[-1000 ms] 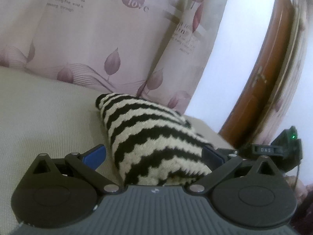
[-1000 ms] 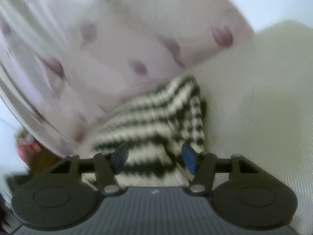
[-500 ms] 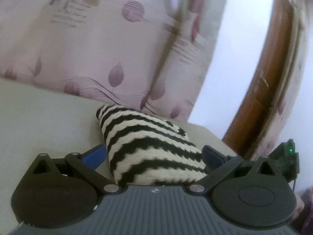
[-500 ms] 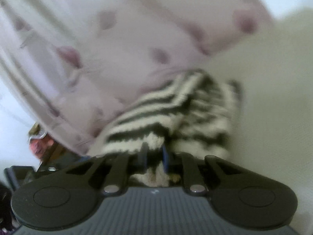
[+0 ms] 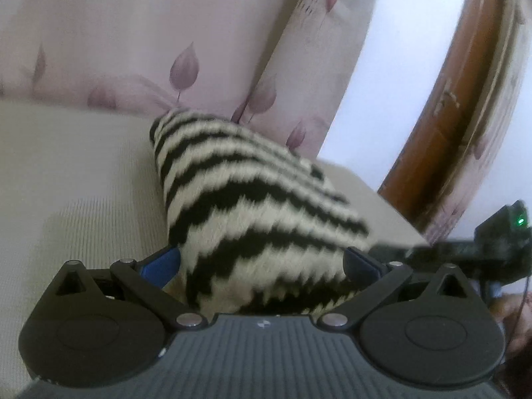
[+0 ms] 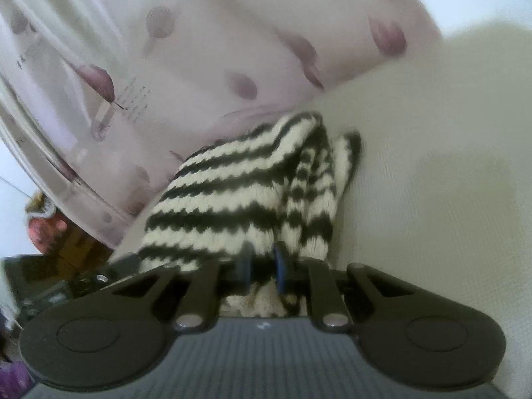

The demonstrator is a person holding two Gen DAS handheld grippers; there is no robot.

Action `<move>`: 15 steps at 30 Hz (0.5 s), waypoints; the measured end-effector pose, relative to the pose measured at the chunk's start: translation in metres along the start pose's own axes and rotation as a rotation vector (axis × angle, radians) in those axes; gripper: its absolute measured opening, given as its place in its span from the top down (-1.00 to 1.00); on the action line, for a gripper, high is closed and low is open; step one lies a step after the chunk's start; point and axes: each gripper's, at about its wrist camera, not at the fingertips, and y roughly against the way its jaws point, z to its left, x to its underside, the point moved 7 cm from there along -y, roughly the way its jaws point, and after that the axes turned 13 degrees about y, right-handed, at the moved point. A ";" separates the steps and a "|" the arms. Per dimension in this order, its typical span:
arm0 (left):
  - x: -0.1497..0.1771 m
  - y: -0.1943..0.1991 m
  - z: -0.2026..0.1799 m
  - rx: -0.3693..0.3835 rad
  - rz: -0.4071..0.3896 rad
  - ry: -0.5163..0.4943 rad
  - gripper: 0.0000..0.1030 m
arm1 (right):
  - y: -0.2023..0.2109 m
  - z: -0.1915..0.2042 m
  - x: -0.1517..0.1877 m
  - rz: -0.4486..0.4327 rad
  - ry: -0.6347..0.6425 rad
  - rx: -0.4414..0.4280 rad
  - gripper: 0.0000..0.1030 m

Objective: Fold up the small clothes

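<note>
- Cream ribbed fabric surface spreads under everything, with a pale pink leaf-printed curtain hanging behind it.
- Black-and-cream striped knitted garment lies bunched on that surface, near the curtain.
- Left gripper has its blue-padded jaws spread wide, one on either side of the garment.
- Right gripper is pinched on the garment's near edge.

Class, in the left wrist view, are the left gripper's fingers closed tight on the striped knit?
No: the left gripper stands open, the striped knit lying loosely between it.
</note>
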 end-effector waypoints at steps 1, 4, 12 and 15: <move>0.003 -0.002 0.003 0.004 0.002 0.006 -0.99 | 0.005 0.001 -0.001 -0.015 -0.019 -0.006 0.68; 0.007 -0.003 0.009 0.021 -0.005 0.020 -0.98 | 0.015 0.007 -0.023 -0.100 -0.029 -0.029 0.66; 0.008 0.005 0.006 0.034 -0.062 -0.001 -0.99 | -0.059 0.007 -0.061 0.019 -0.025 0.000 0.19; 0.007 0.011 0.008 0.034 -0.097 0.014 -0.99 | -0.073 0.006 -0.055 0.048 0.036 0.091 0.84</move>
